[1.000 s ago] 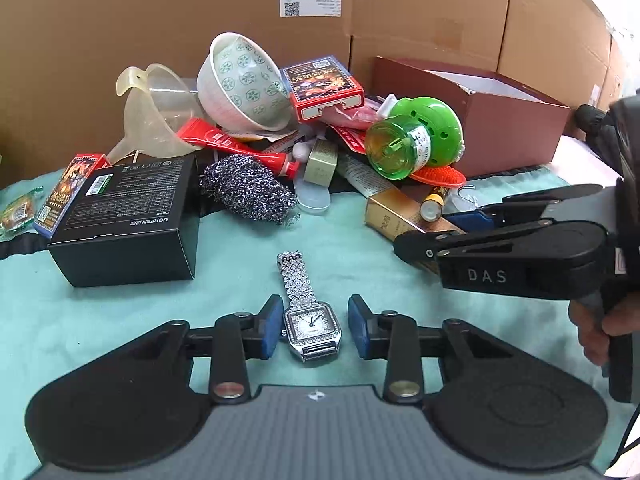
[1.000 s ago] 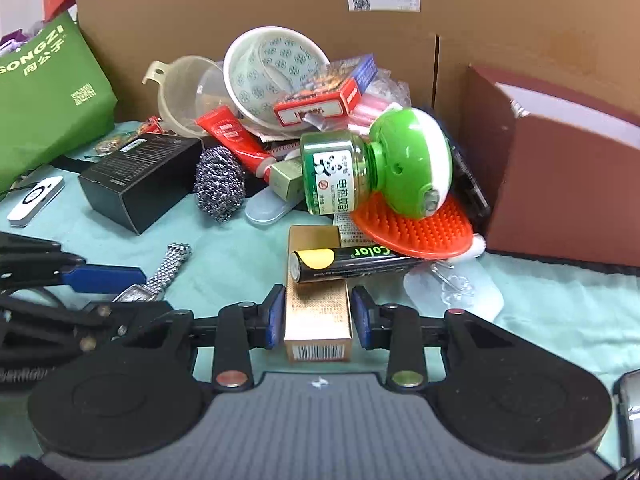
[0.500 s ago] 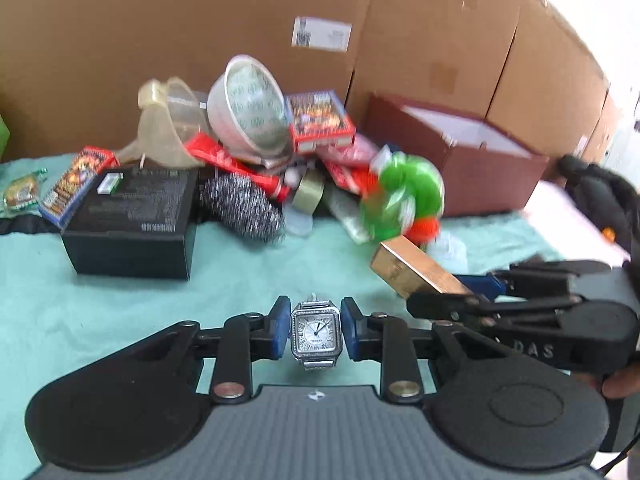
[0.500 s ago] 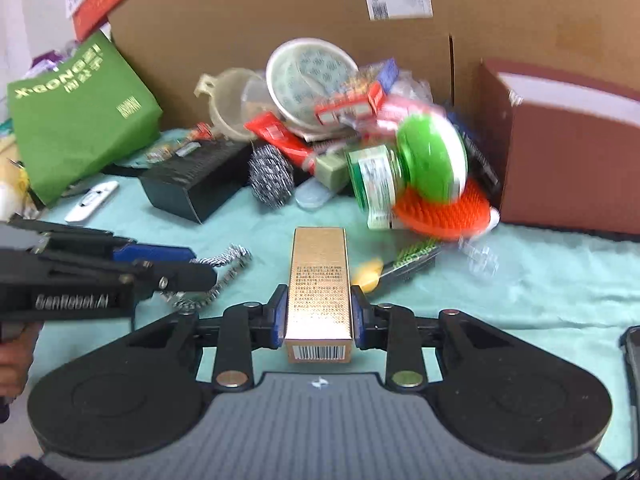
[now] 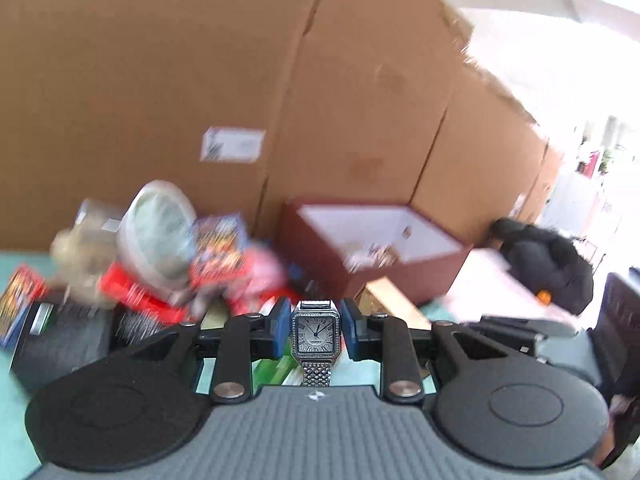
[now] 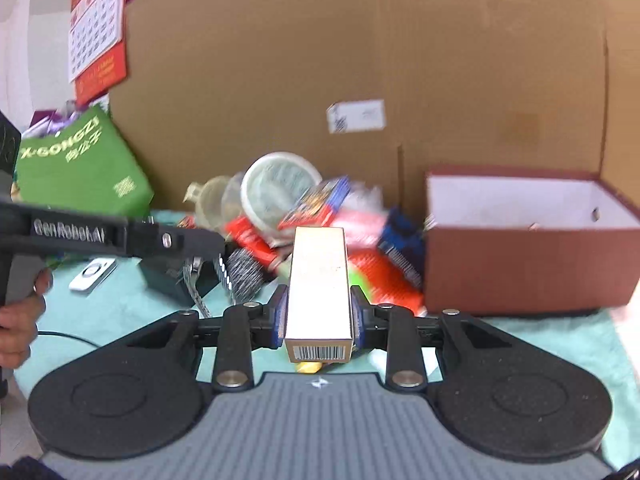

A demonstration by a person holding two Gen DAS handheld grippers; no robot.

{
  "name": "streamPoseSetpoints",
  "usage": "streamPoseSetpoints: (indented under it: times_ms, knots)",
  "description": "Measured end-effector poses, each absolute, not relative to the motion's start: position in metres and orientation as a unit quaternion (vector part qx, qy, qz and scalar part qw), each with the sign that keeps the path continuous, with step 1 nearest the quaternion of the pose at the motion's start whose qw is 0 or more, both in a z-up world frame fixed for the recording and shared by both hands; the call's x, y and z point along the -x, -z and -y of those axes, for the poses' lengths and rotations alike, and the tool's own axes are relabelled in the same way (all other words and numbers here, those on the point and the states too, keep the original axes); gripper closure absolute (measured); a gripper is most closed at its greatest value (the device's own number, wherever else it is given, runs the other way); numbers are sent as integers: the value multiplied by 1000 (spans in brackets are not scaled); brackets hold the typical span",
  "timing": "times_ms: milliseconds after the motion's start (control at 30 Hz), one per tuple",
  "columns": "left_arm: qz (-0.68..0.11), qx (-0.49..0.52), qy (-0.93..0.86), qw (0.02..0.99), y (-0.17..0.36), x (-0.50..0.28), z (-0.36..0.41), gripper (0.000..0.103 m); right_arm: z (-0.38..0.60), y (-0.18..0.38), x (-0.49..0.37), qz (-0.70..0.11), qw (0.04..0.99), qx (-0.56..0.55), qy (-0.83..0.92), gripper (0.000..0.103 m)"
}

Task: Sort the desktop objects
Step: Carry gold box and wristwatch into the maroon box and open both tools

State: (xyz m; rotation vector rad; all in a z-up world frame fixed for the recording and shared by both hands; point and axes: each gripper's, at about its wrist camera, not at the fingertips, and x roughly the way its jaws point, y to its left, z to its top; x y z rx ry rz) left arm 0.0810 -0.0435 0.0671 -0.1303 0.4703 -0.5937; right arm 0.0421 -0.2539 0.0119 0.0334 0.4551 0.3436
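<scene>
Watch [image 5: 315, 333] and gold box [image 6: 319, 284] are each held off the table: the watch is clamped by its case in the left gripper [image 5: 315, 330], the gold box is clamped by its sides in the right gripper [image 6: 319, 318]. Both should probably be carried level over the open brown box [image 6: 532, 236] at the right and let go low inside. A pale green cloth [image 6: 120, 312] is spread over the table. Behind the pile, big cardboard boxes [image 6: 320, 60] are stacked.

Pile of clutter [image 5: 168, 264] smearing into blur in my left view, items unreadable. Watch [image 5: 316, 332] strap running out of sight behind my jaws. Gold box [image 6: 319, 292] hiding yellow thing [image 6: 308, 367] beneath, identity unclear.
</scene>
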Motion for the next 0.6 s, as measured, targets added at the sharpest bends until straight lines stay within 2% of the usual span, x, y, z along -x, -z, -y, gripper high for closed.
streamPoseSetpoints:
  times_ms: [300, 600]
  knots:
    - [-224, 77, 328, 915, -113, -143, 111, 75, 319, -48, -71, -180, 977, -29, -109, 73]
    - [-237, 74, 330, 911, -125, -212, 185, 75, 374, -58, -131, -189, 981, -27, -45, 73]
